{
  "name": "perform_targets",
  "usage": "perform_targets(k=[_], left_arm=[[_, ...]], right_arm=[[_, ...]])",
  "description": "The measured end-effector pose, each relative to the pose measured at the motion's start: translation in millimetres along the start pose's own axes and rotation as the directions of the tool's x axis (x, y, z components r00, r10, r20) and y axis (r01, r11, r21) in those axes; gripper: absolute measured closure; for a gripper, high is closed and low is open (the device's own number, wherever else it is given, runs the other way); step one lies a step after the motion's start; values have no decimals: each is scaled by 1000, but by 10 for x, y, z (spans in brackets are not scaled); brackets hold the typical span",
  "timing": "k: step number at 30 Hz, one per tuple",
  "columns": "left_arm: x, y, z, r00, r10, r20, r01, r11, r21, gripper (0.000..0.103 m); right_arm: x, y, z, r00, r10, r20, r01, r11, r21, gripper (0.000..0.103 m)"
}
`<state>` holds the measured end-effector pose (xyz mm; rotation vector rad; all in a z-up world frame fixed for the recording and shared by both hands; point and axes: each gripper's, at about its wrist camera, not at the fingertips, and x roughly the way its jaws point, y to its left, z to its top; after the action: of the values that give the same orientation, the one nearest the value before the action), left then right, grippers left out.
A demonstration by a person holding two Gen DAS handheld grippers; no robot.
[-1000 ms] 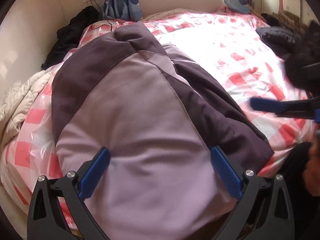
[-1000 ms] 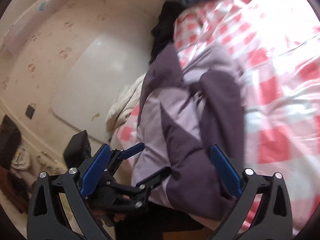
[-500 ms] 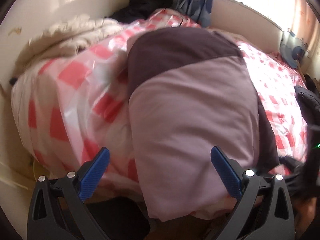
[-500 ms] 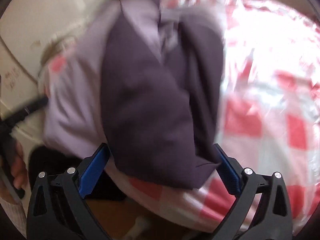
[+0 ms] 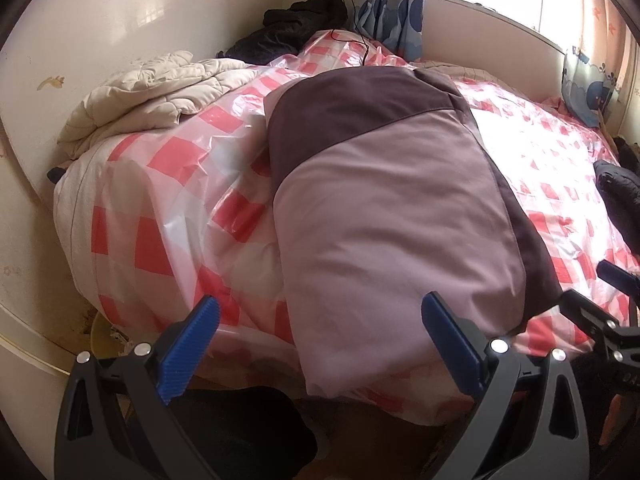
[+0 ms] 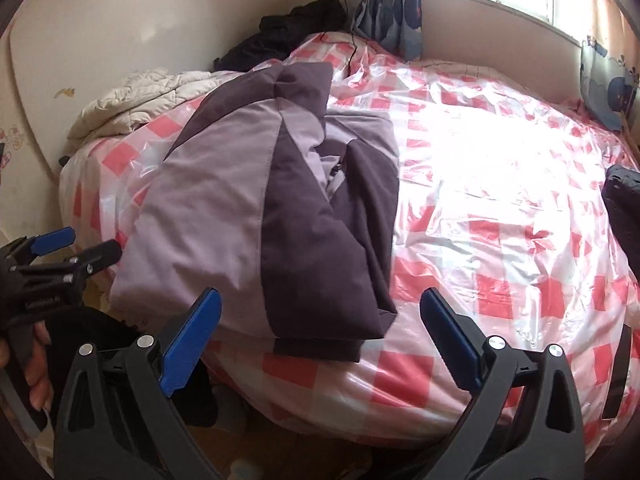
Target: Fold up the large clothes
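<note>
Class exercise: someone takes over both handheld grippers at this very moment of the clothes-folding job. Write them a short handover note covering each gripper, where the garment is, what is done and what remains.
Left gripper: open, empty, held off the near edge of the bed.
Right gripper: open, empty, also clear of the garment.
Two-tone purple jacket: lies on the pink checked plastic sheet near the bed's front left corner, in a long narrow bundle, sides folded in over the middle.
Done: the lengthwise folds, as far as the views show.
Left: probably fold it across, hem end toward the collar end, then smooth it.
Nearby: cream quilt and black clothes by the wall.
</note>
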<state>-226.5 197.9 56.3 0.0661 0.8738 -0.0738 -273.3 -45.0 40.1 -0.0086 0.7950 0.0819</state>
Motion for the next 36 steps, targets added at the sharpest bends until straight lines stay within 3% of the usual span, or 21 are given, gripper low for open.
perform_targets(k=[7,16,18,22,25,29,36], left_arm=[[-137,-48,-17,1000,-1,11,1,1000,10,7],[-132,-17,-18,1000,-11,-3,11,1000,-15,7],[-126,-17,-14,1000,-7,-9,7,1000,-13,7],[-115,-12,-10,1000,-8,-22,8,1000,-12,7],[-111,-7,-9,1000,-9,-27,9,1000,-10,7],[-92,13,1,999,-14,-35,13,1000,-18,7],[-86,16,0,999,-13,-38,12,1000,-19,7]], right_arm=[[404,419,110,1000,-17,-15,17,1000,-26,7],[434,542,99,998,-18,-56,14,997,-75,7],[427,563,101,998,-11,-57,7,997,-80,7],[525,535,160,989,-52,-142,44,997,-64,7],[439,470,180,994,-31,-102,29,999,-22,7],[442,448,178,991,-66,-120,63,998,-26,7],[477,442,152,989,-50,-140,47,999,-23,7]])
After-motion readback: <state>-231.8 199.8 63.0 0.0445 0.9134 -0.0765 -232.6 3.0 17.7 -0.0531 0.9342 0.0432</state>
